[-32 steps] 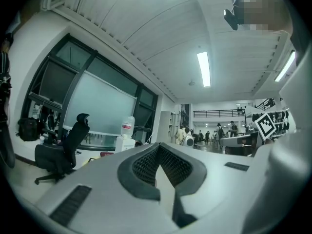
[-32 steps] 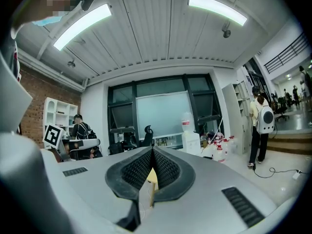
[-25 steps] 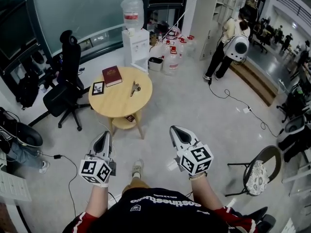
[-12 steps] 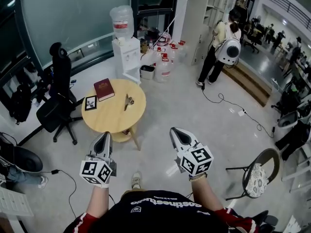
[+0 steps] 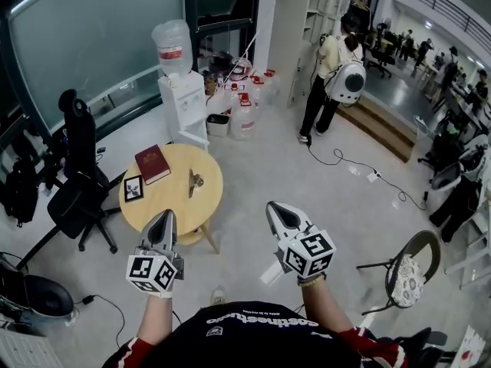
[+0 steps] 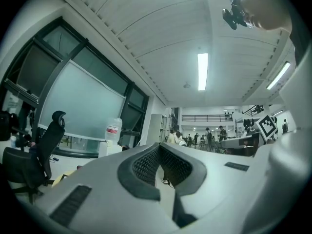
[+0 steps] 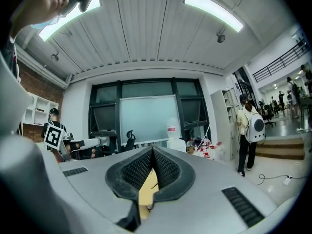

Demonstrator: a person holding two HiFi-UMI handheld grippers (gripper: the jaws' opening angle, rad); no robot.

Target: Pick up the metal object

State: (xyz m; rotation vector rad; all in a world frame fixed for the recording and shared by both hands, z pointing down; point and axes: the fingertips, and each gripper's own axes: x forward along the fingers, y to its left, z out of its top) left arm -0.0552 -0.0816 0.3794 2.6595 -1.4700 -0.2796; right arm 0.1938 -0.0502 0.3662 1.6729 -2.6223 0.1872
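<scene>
The metal object (image 5: 195, 181), a small silvery clip, lies on a round wooden table (image 5: 178, 209) at the left of the head view. Both grippers are held side by side in front of the person, short of the table and well apart from the clip. My left gripper (image 5: 163, 217) is shut and empty; its ribbed pads meet at the tip (image 6: 158, 145). My right gripper (image 5: 275, 208) is also shut with nothing held, its pads touching at the tip (image 7: 152, 150). A strip of the tabletop (image 7: 146, 189) shows through the gap below its pads.
A dark red book (image 5: 153, 163) and a small framed picture (image 5: 133, 188) also lie on the table. A black office chair (image 5: 77, 175) stands to its left, a water dispenser (image 5: 180, 90) and bottles (image 5: 242, 110) behind. A person with a backpack (image 5: 334, 75) stands far right; a chair (image 5: 406, 271) near right.
In the head view the table and the room have slid down and to the left. Both grippers keep the same place in the view and stay shut.
</scene>
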